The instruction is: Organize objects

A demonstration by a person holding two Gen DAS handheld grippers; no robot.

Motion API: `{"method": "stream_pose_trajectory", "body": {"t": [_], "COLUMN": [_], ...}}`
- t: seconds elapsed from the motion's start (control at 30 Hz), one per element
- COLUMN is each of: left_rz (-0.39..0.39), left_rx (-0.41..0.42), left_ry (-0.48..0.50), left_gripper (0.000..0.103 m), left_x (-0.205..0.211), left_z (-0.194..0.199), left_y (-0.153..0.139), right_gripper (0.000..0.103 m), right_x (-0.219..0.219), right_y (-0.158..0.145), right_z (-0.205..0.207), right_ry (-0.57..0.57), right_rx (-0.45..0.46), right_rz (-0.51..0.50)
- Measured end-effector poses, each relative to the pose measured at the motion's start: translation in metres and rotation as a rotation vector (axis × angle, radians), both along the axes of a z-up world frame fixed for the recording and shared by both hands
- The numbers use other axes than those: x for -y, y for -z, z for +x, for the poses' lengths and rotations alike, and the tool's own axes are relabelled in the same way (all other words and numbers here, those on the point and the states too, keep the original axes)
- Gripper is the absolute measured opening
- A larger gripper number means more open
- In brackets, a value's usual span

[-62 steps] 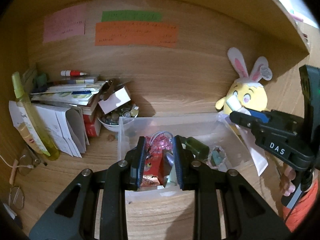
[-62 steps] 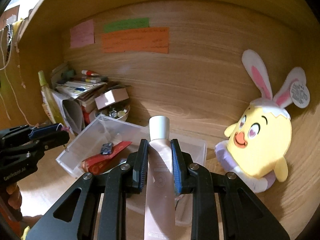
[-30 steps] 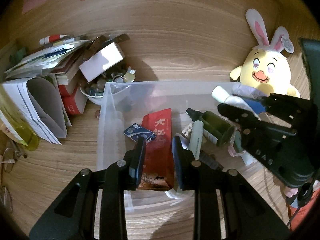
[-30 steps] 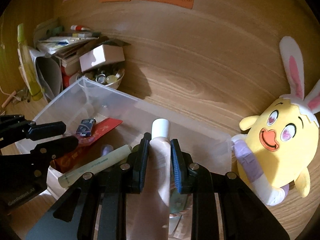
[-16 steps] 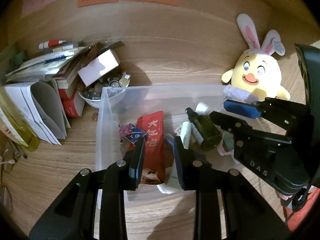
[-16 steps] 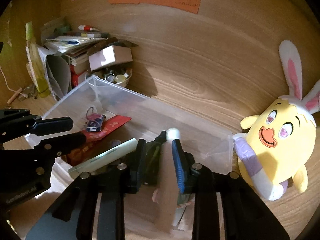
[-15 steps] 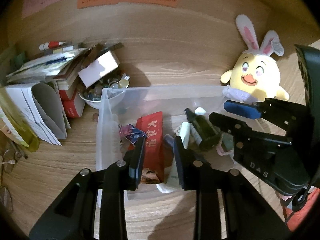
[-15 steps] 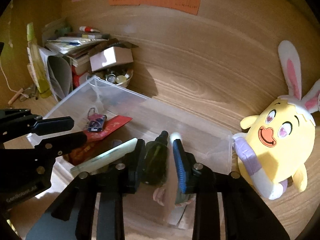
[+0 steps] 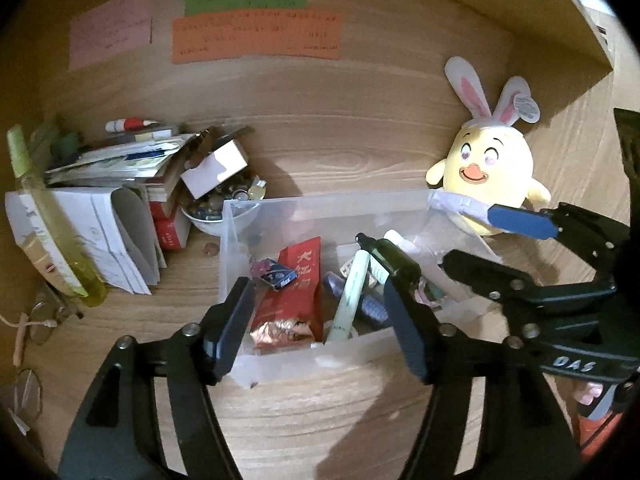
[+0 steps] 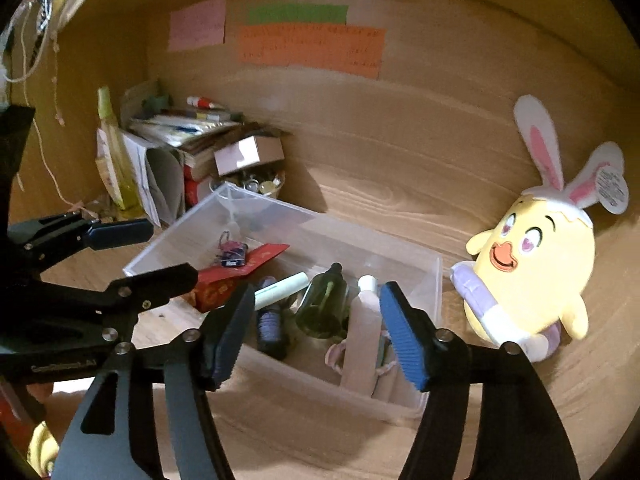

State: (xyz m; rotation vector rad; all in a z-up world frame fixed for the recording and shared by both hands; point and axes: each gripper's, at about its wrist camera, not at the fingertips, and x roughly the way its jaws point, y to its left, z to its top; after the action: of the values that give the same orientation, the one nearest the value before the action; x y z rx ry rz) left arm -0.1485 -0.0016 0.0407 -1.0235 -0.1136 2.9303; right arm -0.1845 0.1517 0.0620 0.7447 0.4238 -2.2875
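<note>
A clear plastic bin point(image 9: 304, 360) point(image 10: 436, 276) sits on the wooden desk. It holds a red packet point(image 9: 298, 280) point(image 10: 236, 276), a small blue box point(image 9: 278, 276), a pale green tube point(image 9: 352, 292) point(image 10: 280, 288), a dark green bottle point(image 9: 394, 258) point(image 10: 324, 300) and a pale pink tube point(image 10: 362, 336) lying at the bin's right end. My left gripper point(image 9: 320, 328) is open and empty above the bin's near wall. My right gripper point(image 10: 316, 332) is open and empty above the pink tube; it also shows in the left wrist view point(image 9: 492, 236).
A yellow bunny-eared plush point(image 9: 488, 172) point(image 10: 536, 272) stands right of the bin. A pile of books and papers point(image 9: 116, 184), a small cardboard box point(image 9: 214, 166) over a bowl of trinkets point(image 9: 216, 208) and a yellow-green bottle point(image 9: 48, 216) crowd the left. Glasses point(image 9: 28, 392) lie at the near left.
My right gripper has let go of the pink tube, which now lies in the bin. Both grippers have opened wide and drawn back from the bin.
</note>
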Motion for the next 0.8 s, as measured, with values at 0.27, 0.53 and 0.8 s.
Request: {"method": "stream_pose_trajectory", "body": {"t": [0.27,0.53,0.8], "left_rz": [0.025,0.023,0.029], "left_rx": [-0.027,-0.062,-0.055], "left_ry": [-0.013,-0.019,-0.02], "left_gripper": [0.084,0.093,0.095], "left_x": [0.001,-0.003,-0.005], "left_z": [0.022,0.04,0.049], "left_y": [-0.003,-0.007,0.0], "right_gripper": [0.082,0.089,0.094], "right_x": [-0.021,-0.036,-0.044], "right_y": [-0.006,0.002,0.008], "right_z": [0.016,0.035,0.042], "right_ry": [0.076,0.11,0.115], "right_rx": [-0.062,-0.055,-0.028], "right_rz": [-0.03,-0.068,-0.098]}}
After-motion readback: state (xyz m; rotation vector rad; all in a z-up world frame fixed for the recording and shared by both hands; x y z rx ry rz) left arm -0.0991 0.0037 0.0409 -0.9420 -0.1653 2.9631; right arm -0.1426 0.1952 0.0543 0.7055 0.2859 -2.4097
